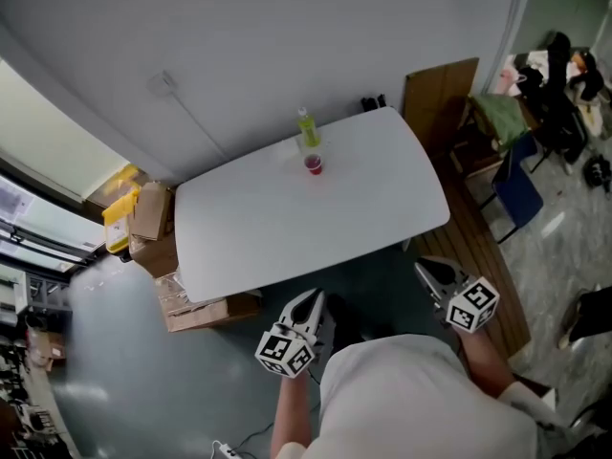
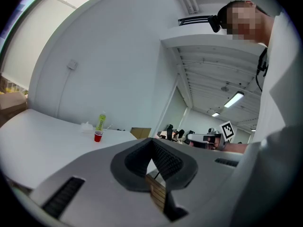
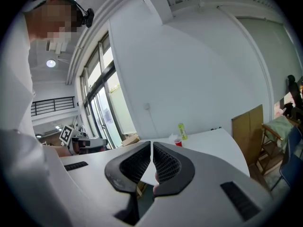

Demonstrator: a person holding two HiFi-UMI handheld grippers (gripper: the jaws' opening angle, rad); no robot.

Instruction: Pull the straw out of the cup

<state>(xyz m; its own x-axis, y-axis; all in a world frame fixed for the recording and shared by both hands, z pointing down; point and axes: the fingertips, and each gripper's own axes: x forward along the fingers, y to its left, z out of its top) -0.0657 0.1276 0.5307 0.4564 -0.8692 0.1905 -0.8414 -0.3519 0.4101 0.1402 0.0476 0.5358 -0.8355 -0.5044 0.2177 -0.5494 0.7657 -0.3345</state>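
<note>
From above, my left tongs and right tongs hang short of the table, with the red cup far ahead. Left gripper view: jaws closed, empty. Right gripper view: likewise. The pull isn't begun, and the straw is too small to see.

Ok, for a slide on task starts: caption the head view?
Left gripper and right gripper, both shut and empty, short of the white table, where a red cup stands beside a green bottle.
</note>
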